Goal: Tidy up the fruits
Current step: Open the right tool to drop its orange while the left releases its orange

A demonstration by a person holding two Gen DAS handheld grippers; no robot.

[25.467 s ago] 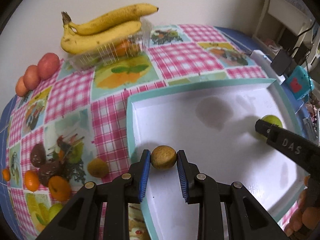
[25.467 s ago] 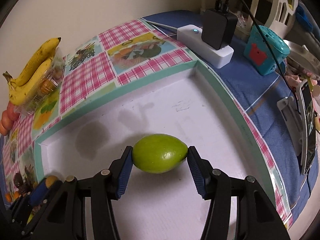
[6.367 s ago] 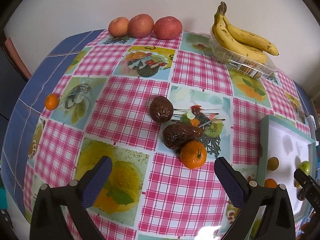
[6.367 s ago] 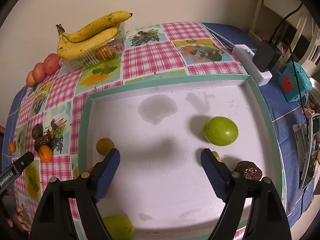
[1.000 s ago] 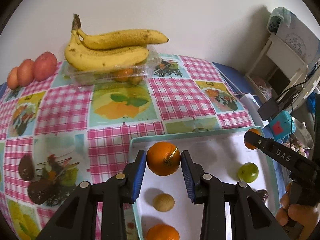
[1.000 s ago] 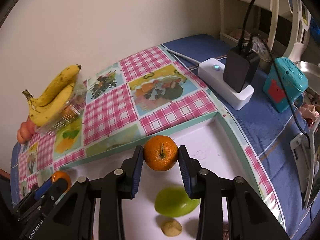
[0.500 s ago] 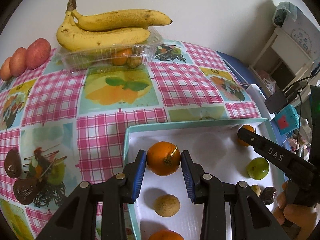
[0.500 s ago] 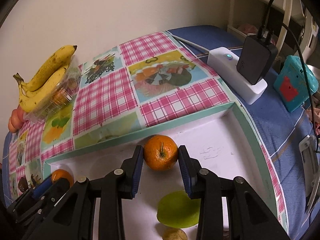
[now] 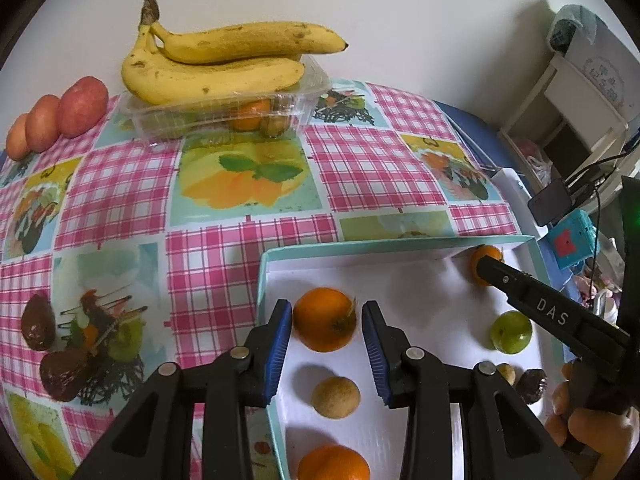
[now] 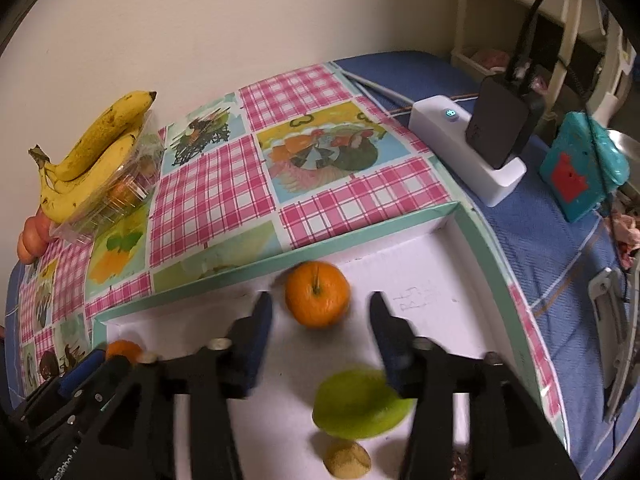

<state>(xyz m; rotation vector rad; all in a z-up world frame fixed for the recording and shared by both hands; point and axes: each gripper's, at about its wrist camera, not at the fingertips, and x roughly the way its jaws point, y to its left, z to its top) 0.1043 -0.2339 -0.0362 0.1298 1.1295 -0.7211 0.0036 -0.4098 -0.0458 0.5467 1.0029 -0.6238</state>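
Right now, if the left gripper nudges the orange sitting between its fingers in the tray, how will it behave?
The orange is round with nothing beside it, so it would probably roll across the tray floor. The floor looks smooth and white, so little should slow it. The rind looks firm, so the left gripper, now open, should be able to reclose without crushing it.

This is a lived-in room of a home. A table stands against a plain cream wall (image 9: 400, 8) under a wipe-clean tablecloth (image 9: 360, 160) of pink check and fruit prints, laid over a blue cloth (image 10: 540, 240). On it are a bunch of bananas (image 9: 224, 64) on a clear plastic punnet (image 9: 224, 112) and a white power strip (image 10: 464, 152) with a black charger (image 10: 500, 120) plugged in. Beside the table stands a cluttered white shelf unit (image 9: 576, 112).
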